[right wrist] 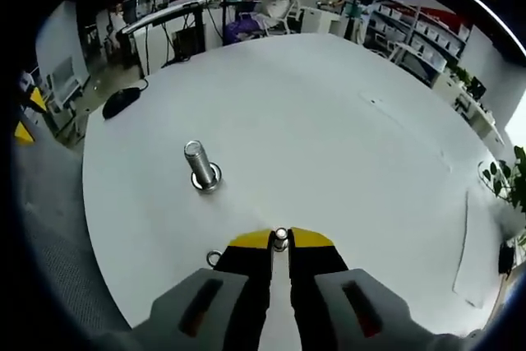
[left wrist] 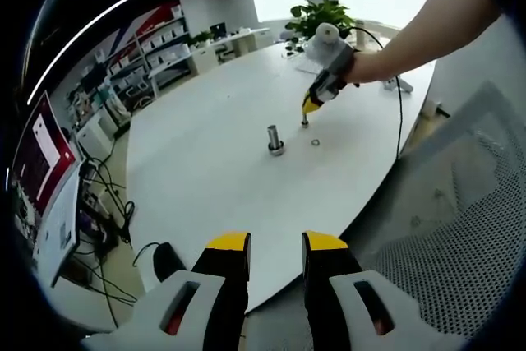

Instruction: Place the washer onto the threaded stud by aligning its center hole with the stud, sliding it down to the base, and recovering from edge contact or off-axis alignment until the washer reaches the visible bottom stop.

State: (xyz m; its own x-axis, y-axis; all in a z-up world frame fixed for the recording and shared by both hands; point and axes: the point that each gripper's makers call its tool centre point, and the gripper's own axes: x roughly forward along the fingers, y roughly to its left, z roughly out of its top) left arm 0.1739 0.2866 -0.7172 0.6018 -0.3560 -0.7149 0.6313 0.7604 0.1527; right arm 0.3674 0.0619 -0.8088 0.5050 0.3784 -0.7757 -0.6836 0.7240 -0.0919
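Note:
The threaded stud (left wrist: 274,139) (right wrist: 201,168) stands upright on its round base on the white table (left wrist: 214,162) (right wrist: 329,121). My right gripper (right wrist: 281,242) (left wrist: 307,109) is shut on a small metal washer (right wrist: 281,238), held low over the table a short way to the right of the stud. A second washer (right wrist: 214,258) (left wrist: 316,143) lies flat on the table near that gripper. My left gripper (left wrist: 277,244) hangs open off the table's near edge, far from the stud, with nothing between its fingers.
A person's arm (left wrist: 427,30) holds the right gripper. A black mouse-like object (right wrist: 123,101) (left wrist: 167,261) lies at the table edge. A mesh chair (left wrist: 460,228) stands beside the table, a plant (left wrist: 319,14) at the far end, and shelves (left wrist: 156,47) beyond.

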